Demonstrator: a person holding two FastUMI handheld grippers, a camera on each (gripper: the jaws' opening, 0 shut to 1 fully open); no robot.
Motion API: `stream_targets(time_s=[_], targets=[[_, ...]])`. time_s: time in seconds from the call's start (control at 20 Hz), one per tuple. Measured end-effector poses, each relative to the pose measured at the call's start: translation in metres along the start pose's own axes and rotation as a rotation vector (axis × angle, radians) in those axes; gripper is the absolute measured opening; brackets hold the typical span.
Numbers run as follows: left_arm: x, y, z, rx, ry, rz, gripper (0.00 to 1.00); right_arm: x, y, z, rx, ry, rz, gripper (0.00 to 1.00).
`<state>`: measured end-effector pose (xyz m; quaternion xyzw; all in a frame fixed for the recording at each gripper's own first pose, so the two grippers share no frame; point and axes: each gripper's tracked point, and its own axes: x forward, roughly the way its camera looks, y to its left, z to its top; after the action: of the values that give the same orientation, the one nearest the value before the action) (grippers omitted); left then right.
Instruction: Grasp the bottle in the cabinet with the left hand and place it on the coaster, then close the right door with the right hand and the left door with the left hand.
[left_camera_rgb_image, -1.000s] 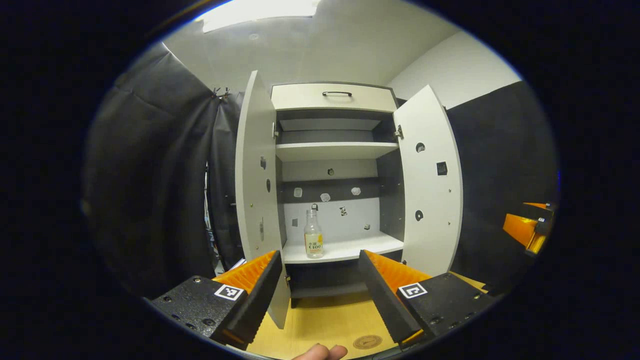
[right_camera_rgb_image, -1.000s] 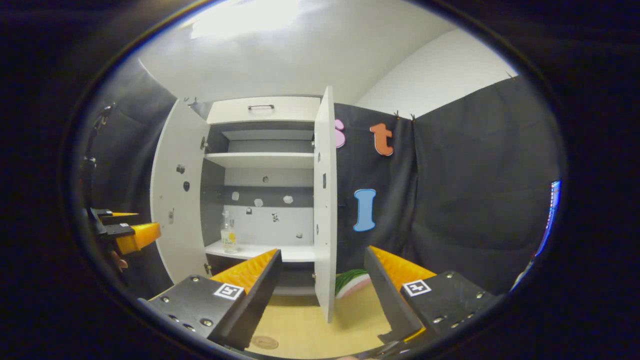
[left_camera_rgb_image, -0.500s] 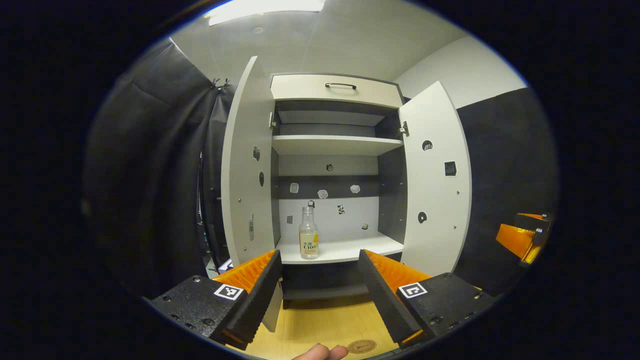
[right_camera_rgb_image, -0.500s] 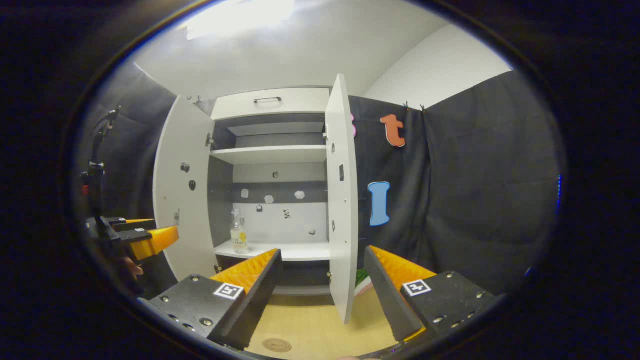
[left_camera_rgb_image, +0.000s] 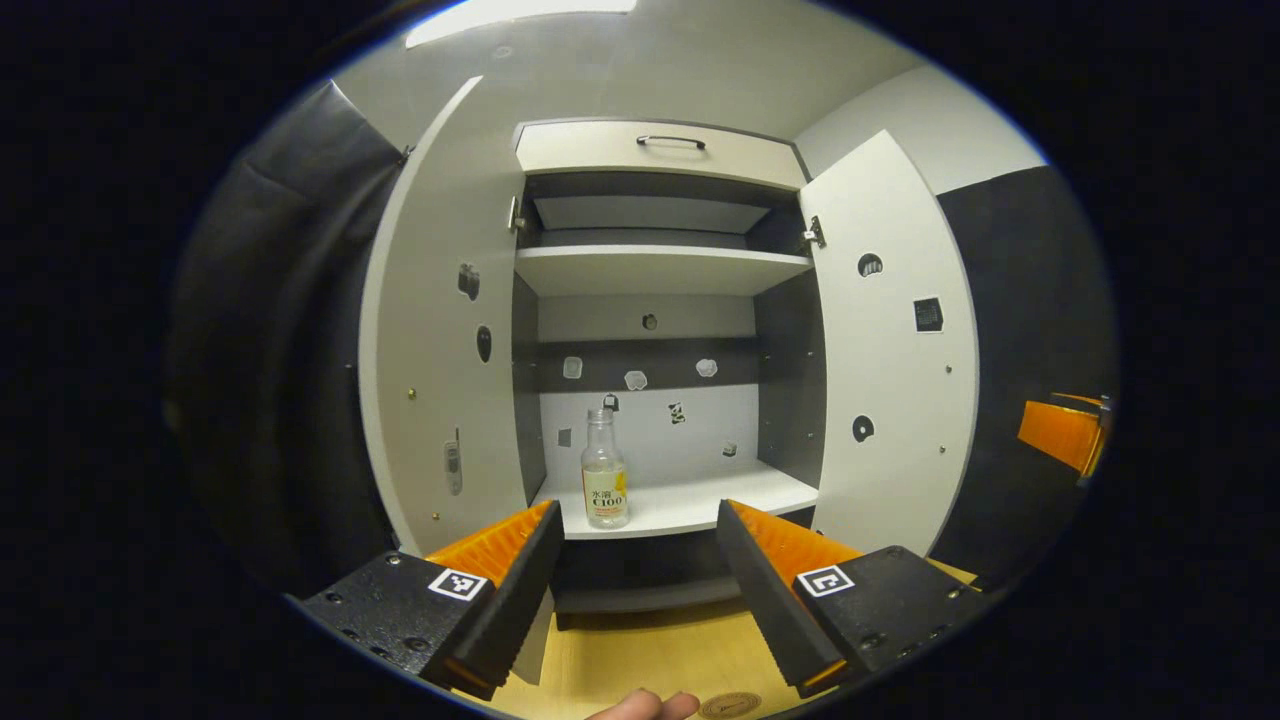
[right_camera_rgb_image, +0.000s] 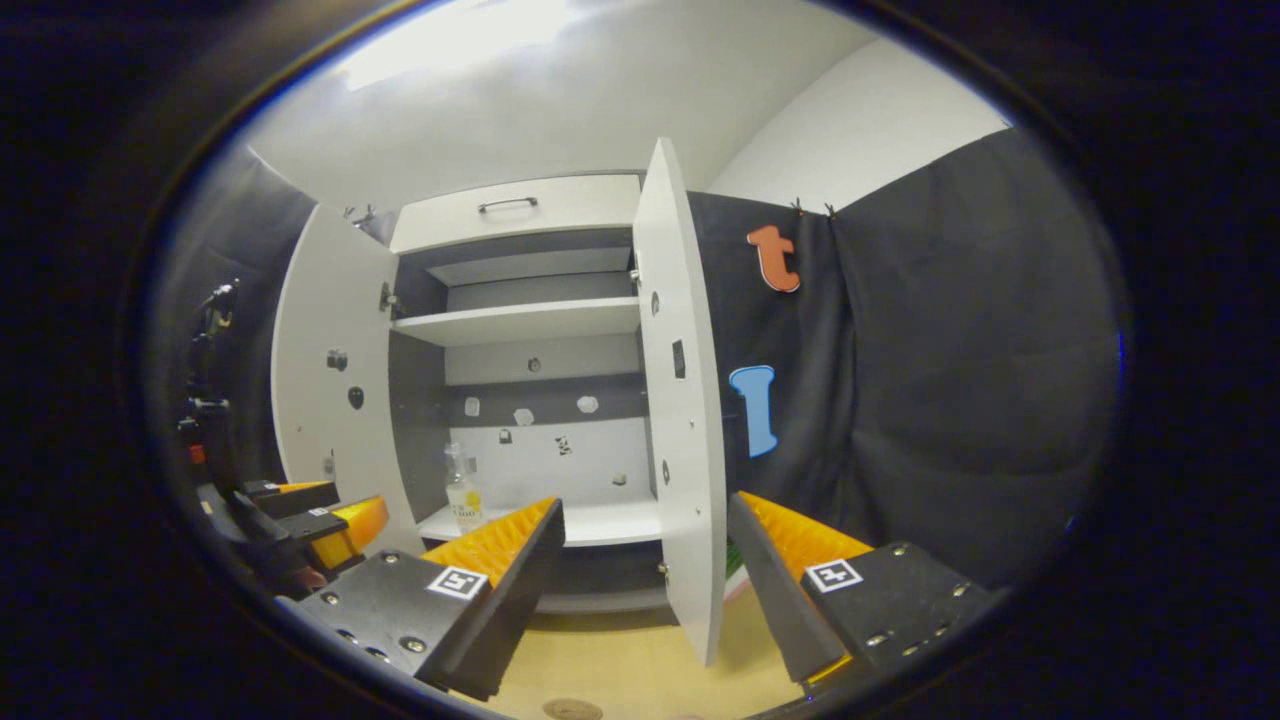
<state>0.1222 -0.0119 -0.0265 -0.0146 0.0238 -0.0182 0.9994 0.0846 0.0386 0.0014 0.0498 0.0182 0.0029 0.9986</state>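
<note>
Ahead, bottle (left_camera_rgb_image: 605, 482) stands near the shelf (left_camera_rgb_image: 690, 503) edge — both doors wide, left gripper (left_camera_rgb_image: 634, 580) spread, empty.

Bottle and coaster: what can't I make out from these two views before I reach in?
- Bottle, right gripper view: its base is hidden behind that gripper's finger.
- Coaster, left gripper view: cut off by the image's bottom edge.
- Coaster, right gripper view: likewise clipped at the bottom edge.
- Left gripper, right gripper view: too dark to judge its jaws.
</note>
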Motion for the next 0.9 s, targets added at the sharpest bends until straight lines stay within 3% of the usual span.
stream_targets(time_s=[0.4, 0.7, 0.9], targets=[[0.084, -0.008, -0.003, -0.011, 0.004, -0.002, 0.97, 0.021, 0.008, -0.008, 0.012, 0.010, -0.003, 1.00], [0.153, 0.027, -0.031, -0.046, 0.024, 0.066, 0.97, 0.033, 0.023, -0.013, 0.041, 0.010, 0.001, 1.00], [0.204, 0.046, -0.051, -0.008, 0.033, 0.085, 0.99, 0.040, 0.038, -0.009, 0.041, 0.003, 0.038, 0.99]])
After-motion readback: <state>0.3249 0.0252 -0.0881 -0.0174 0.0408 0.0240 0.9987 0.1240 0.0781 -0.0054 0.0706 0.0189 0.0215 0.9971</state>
